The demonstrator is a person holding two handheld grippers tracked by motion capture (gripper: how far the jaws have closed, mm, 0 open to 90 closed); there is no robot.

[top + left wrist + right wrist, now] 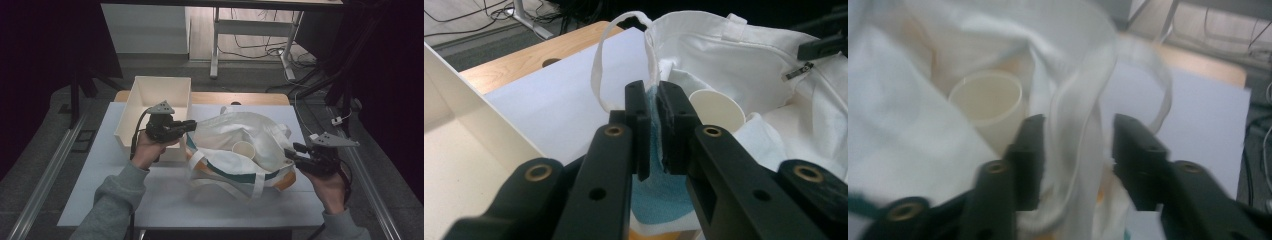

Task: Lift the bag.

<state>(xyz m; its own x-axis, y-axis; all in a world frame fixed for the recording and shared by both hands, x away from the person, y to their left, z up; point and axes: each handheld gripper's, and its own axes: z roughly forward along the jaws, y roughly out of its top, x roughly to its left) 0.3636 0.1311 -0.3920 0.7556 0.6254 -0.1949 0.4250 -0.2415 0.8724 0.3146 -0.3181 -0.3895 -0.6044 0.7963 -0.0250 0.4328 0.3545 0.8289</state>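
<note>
Nearest the person, on the white worktop (165,200), lies a soft white tote bag (235,150) with its mouth pulled open between the two grippers. The left gripper (192,125) has its fingers (639,125) together on the bag's near-left rim, pinching the cloth where a blue-green patch shows between the pads. The right gripper (296,152) sits at the bag's right rim with its fingers (1030,150) apart, a fold of cloth and a strap (1075,145) standing between them but not yet squeezed. Inside the open mouth stands a pale paper cup (243,148), upright. The bag looks light and limp, so it will sag and fold wherever it is unsupported; the hemmed rim or the straps seem the surest places to hold. The cup is probably light and easily crushed, best taken gently by its wall. Beyond the left hand sits a white open box (155,87), at the far left of the worktop. The left gripper view shows the clamped cloth and a zip pull (798,71) that the high view is too coarse to resolve; the right gripper view is blurred.
</note>
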